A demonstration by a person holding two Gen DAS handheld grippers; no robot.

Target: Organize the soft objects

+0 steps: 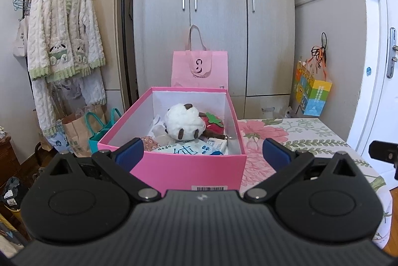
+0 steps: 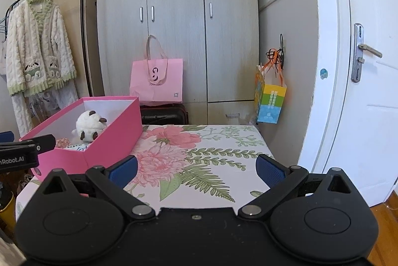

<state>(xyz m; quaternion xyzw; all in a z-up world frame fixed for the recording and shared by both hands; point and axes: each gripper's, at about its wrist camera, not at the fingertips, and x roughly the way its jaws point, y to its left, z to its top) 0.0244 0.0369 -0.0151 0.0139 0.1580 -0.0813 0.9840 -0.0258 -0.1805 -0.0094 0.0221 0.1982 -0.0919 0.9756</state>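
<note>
A pink box (image 1: 189, 166) stands open on the floral table (image 1: 311, 134). Inside it lie a white plush with brown ears (image 1: 185, 123), a red strawberry plush (image 1: 212, 126), a floral fabric piece (image 1: 149, 141) and a blue-and-white wipes pack (image 1: 196, 149). My left gripper (image 1: 202, 153) hovers open just before the box's near wall, nothing between its blue pads. In the right wrist view the pink box (image 2: 109, 139) is at the left with the white plush (image 2: 89, 126) showing. My right gripper (image 2: 196, 170) is open over the floral tablecloth (image 2: 211, 154), holding nothing.
A pink tote bag (image 1: 200, 69) leans on the grey wardrobe (image 1: 214, 5) behind the table. A colourful paper bag (image 2: 271, 102) hangs at the right near a white door (image 2: 360, 92). A fluffy robe (image 1: 62, 34) hangs on a rack at the left, with paper bags (image 1: 82, 126) below.
</note>
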